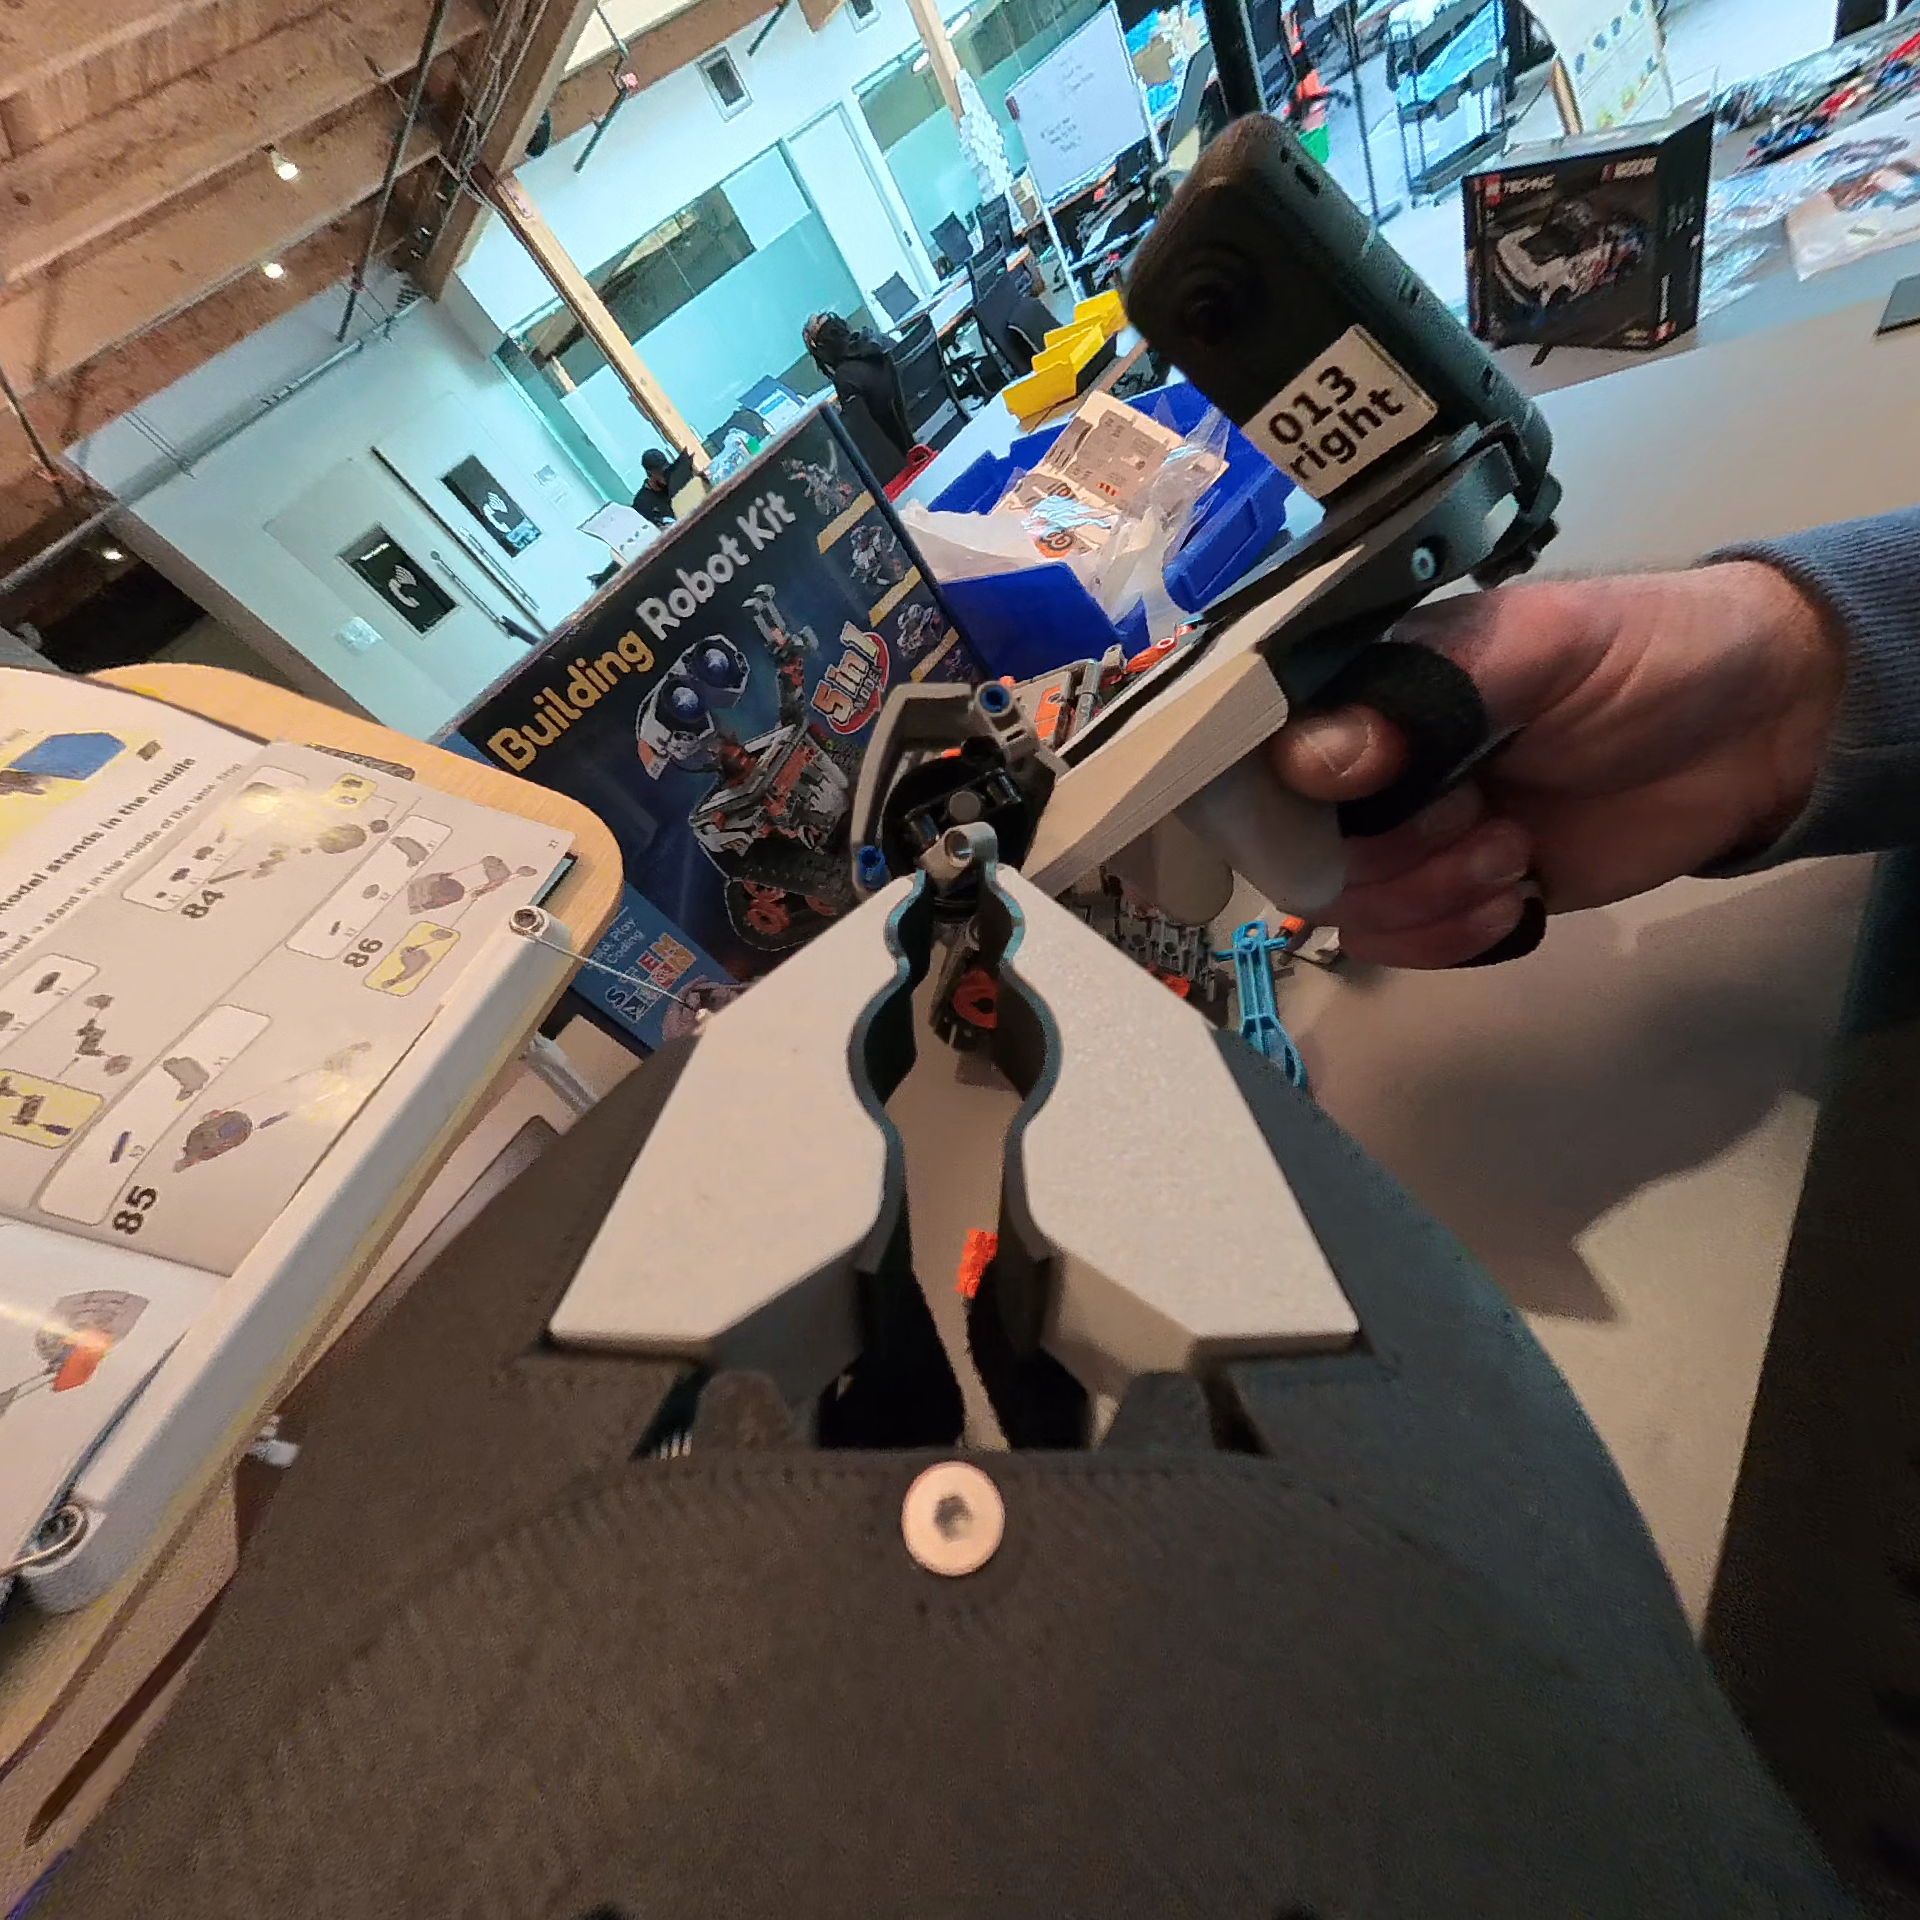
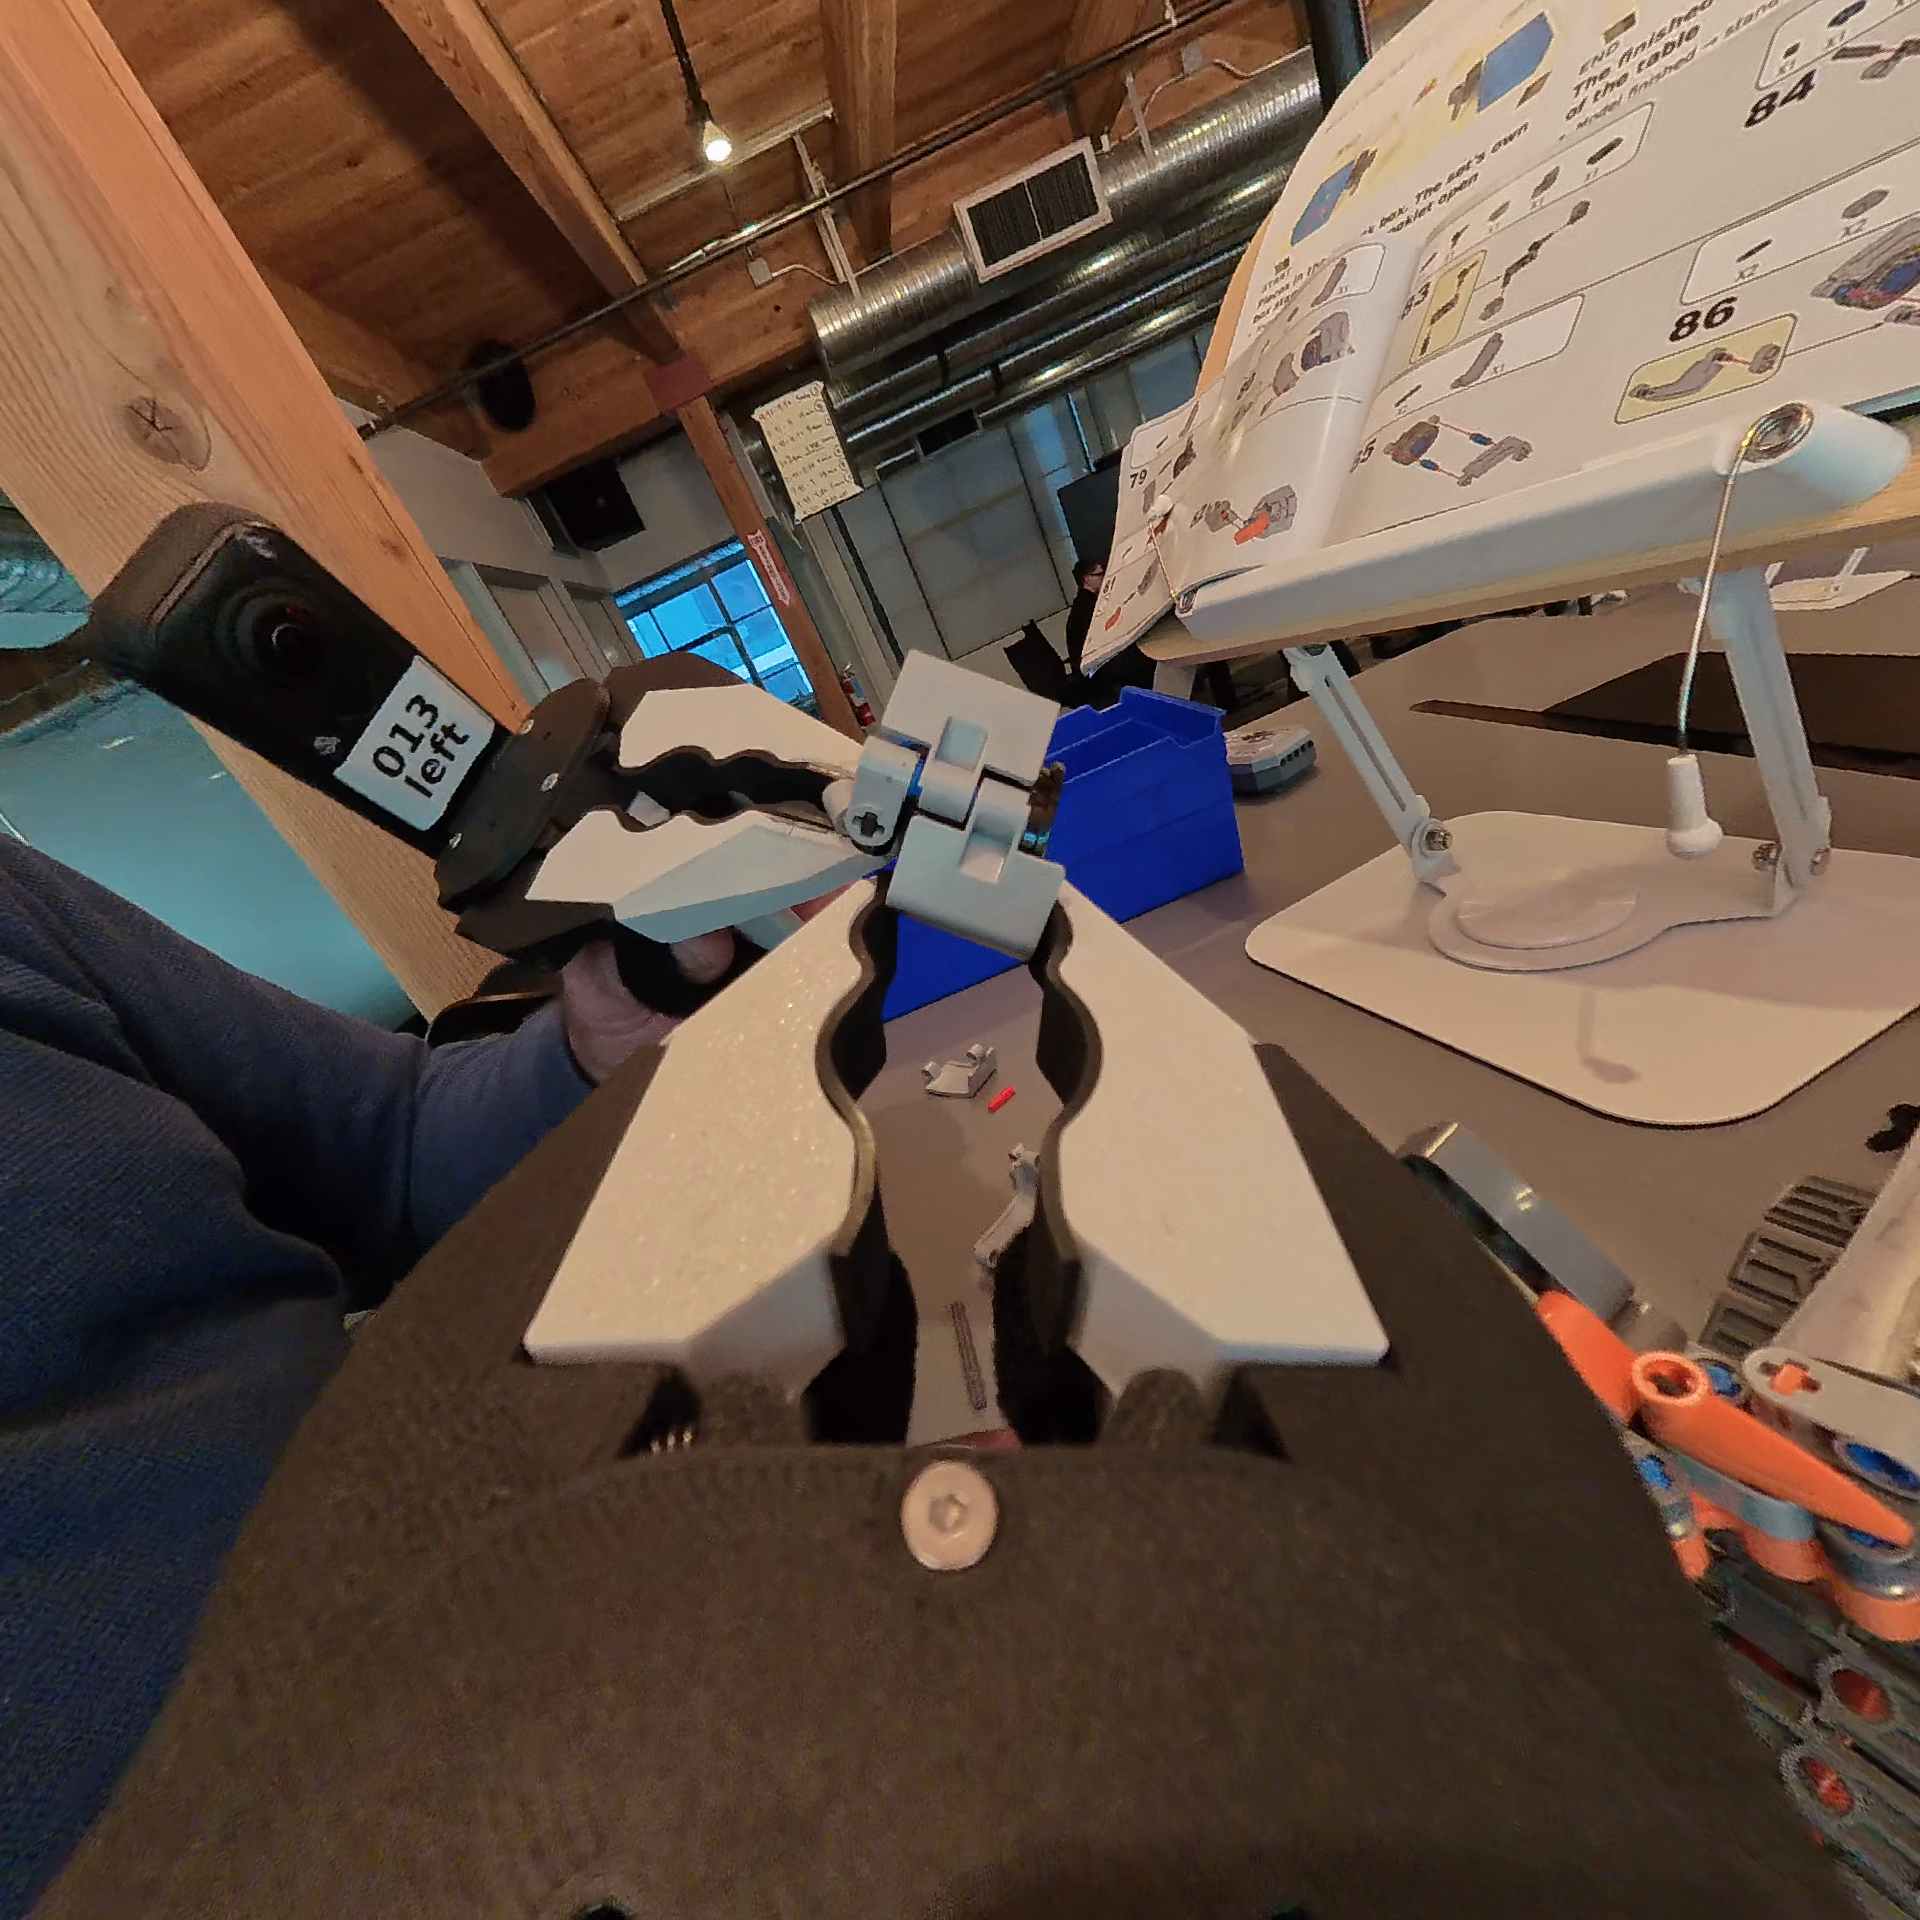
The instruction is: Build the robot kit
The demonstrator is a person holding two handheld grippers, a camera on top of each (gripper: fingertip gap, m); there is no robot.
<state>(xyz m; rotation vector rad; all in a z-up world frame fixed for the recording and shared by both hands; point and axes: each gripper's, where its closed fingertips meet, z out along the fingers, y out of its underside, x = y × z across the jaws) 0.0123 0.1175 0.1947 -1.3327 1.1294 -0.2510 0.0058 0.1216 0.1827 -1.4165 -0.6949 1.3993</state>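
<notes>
Grey tabletop (image 2: 1195,935) below; both tongs meet on one small light-grey plastic brick assembly (image 2: 961,821): right gripper (image 2: 961,914) pinches its lower edge, left gripper (image 2: 831,810) grips from nine o'clock, steadying it.

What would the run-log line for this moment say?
left gripper: shut on grey brick assembly | right gripper: shut on same assembly | held above table | instruction booklet open on stand
</notes>
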